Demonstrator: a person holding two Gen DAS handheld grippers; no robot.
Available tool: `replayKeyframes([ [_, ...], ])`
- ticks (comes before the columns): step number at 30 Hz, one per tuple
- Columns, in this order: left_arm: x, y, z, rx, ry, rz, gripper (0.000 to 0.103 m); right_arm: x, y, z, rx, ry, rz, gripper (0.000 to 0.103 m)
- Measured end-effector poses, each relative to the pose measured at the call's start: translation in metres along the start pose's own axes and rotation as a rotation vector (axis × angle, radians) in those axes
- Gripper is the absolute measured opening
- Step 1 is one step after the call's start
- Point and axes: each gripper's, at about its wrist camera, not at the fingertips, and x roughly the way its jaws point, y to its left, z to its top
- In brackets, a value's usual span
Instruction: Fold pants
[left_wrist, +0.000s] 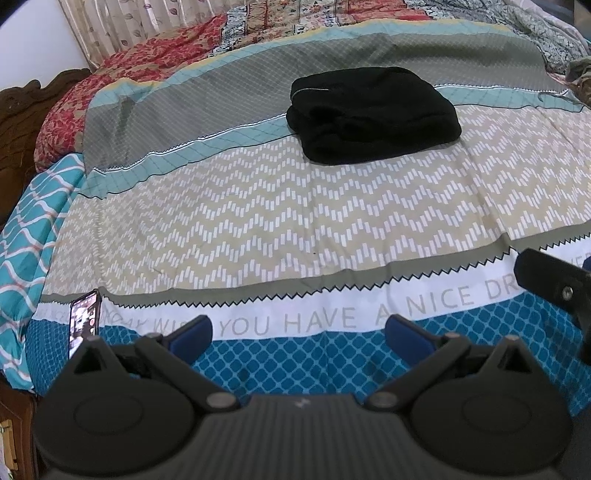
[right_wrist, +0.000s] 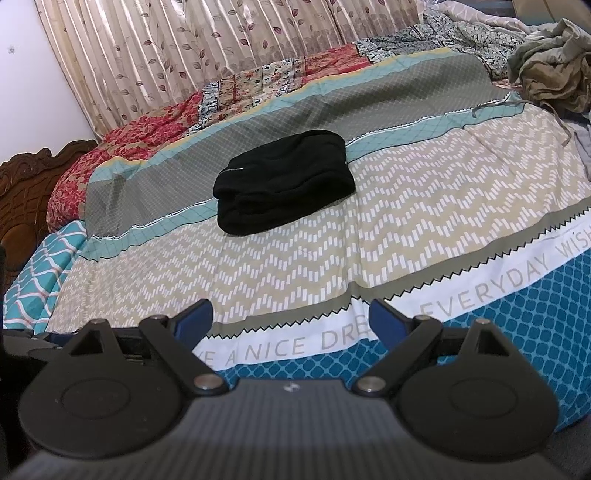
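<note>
The pants (left_wrist: 373, 114) lie folded in a compact bundle mid-bed (left_wrist: 258, 221), well apart from both tongs. Left tongs (left_wrist: 299, 338) and right tongs (right_wrist: 291, 323) gape empty near the bed's edge. Folding looks finished; at most a tidy-up remains.

A patterned bedspread (right_wrist: 406, 206) covers the bed, its carved wooden headboard (right_wrist: 26, 184) beside pleated leaf-print curtains (right_wrist: 184, 55).

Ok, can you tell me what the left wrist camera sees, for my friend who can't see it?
Black pants, folded into a bundle, lie on a patterned bedsheet. The left gripper is open and empty near the bed's edge, far from them. A phone lies at the left.
</note>
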Motion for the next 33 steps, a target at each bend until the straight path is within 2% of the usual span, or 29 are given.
replayKeyframes([
  [33, 0.0019, -0.0044, -0.0025, 0.008, 0.015, -0.028, 0.103, 0.0024, -0.0018, -0.0038, 0.003, 0.011, 0.000, 0.093],
])
